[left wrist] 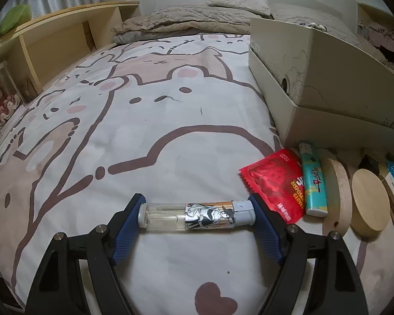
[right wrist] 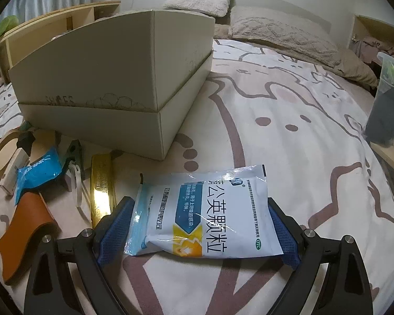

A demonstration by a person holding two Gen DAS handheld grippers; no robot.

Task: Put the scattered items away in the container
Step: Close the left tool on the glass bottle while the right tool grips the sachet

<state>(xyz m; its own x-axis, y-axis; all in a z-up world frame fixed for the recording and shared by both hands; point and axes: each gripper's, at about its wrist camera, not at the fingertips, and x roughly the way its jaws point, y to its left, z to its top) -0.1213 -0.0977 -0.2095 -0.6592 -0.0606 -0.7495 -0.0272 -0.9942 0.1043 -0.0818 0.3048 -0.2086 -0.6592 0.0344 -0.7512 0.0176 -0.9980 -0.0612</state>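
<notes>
I am clamping the clear lighter [left wrist: 194,214] end to end in my left gripper [left wrist: 197,216], so it cannot roll. My right gripper [right wrist: 199,225] is squeezing the medicine sachet [right wrist: 207,215] by its edges; the box [right wrist: 113,78] is waiting at eleven o'clock.

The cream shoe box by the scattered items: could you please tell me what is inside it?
The cream shoe box stands on the bedspread inside its own upturned lid. Both wrist views show only its outer walls; the tall sides hide the interior, so its contents cannot be seen.
</notes>
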